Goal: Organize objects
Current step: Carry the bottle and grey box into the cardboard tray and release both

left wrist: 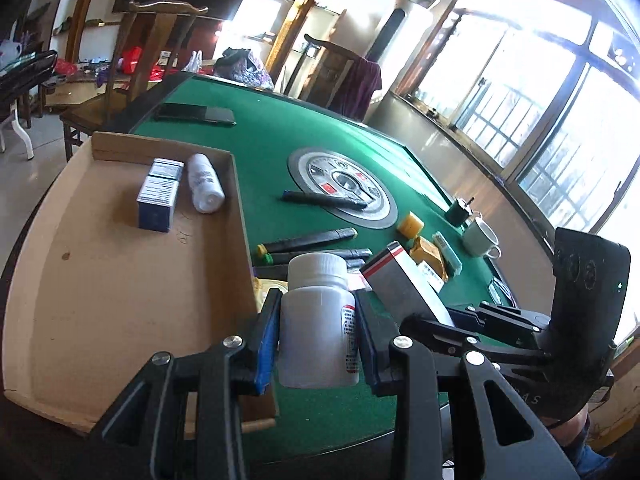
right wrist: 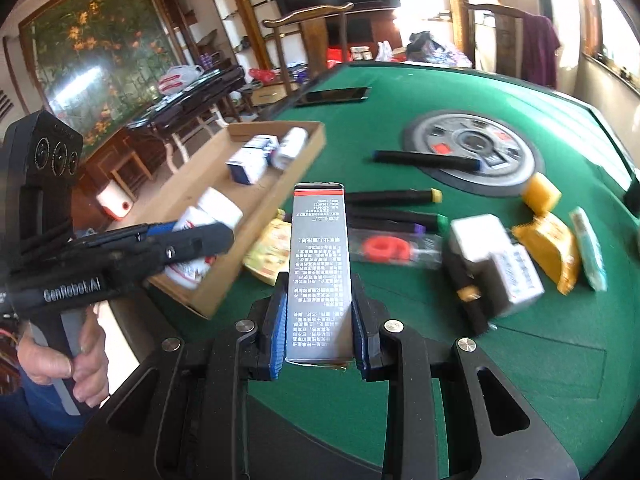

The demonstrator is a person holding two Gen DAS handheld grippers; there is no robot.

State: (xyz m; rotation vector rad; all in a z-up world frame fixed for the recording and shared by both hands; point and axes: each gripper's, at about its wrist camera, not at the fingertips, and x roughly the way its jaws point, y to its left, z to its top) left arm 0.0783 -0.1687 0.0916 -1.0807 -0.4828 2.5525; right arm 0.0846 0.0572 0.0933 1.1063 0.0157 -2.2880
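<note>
Left tongs (left wrist: 316,336) pinching bottle (left wrist: 318,320), base hidden

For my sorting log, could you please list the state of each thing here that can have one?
Left gripper: shut on the white pill bottle.
White pill bottle: capped, upright, held.
Right gripper: shut on the grey carton.
Grey carton: closed, held.
Cardboard tray: open-topped, partly filled.
Blue medicine box: closed, in the tray.
White bottle: lying on its side, in the tray.
White mug: upright on the table.
</note>
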